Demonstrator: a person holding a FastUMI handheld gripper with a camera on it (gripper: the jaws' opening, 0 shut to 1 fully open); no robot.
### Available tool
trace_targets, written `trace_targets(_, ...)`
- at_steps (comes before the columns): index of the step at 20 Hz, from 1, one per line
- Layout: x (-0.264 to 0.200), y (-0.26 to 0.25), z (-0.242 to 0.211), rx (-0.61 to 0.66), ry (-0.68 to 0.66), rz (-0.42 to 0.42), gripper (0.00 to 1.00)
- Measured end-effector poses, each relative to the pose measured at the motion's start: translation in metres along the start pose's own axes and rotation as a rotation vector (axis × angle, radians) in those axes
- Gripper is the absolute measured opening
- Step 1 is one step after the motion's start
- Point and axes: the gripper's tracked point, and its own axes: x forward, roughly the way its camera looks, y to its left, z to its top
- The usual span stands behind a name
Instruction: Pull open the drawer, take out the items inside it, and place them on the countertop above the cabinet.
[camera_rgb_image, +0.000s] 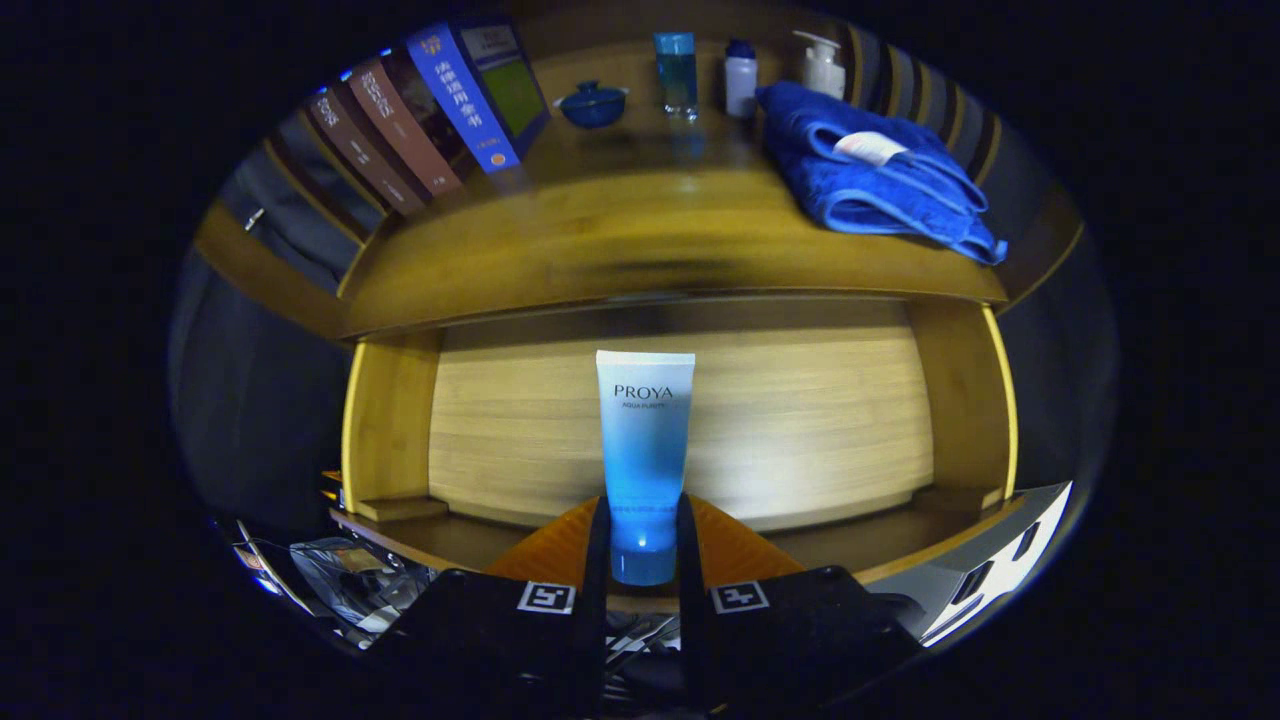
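Observation:
My gripper (643, 535) is shut on a blue-and-white cosmetic tube (645, 440), which stands upright between the fingers with its cap end down and its white crimped end up. Both fingers press on the tube's lower part. Behind and below the tube lies the open wooden drawer (800, 420), with a pale bottom and side walls. Above the drawer runs the wooden countertop (620, 240) of the cabinet.
On the countertop, a folded blue towel (880, 175) lies at the right. A row of leaning books (420, 120) stands at the left. At the back are a small blue lidded bowl (592, 104), a blue bottle (677, 72), a white bottle (740, 78) and a pump dispenser (822, 65).

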Motion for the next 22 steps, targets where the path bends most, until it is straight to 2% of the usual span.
trace_targets(5, -0.03, -0.014, 0.043, 0.026, -0.07, -0.008, 0.34)
trace_targets(9, -0.031, -0.011, 0.098, 0.017, -0.116, -0.043, 0.34)
trace_targets(15, 0.009, 0.003, 0.159, -0.015, -0.081, -0.078, 0.34)
trace_targets(19, 0.037, 0.004, 0.181, -0.044, -0.052, -0.119, 0.34)
trace_targets(22, 0.055, 0.011, 0.189, -0.044, -0.028, -0.108, 0.34)
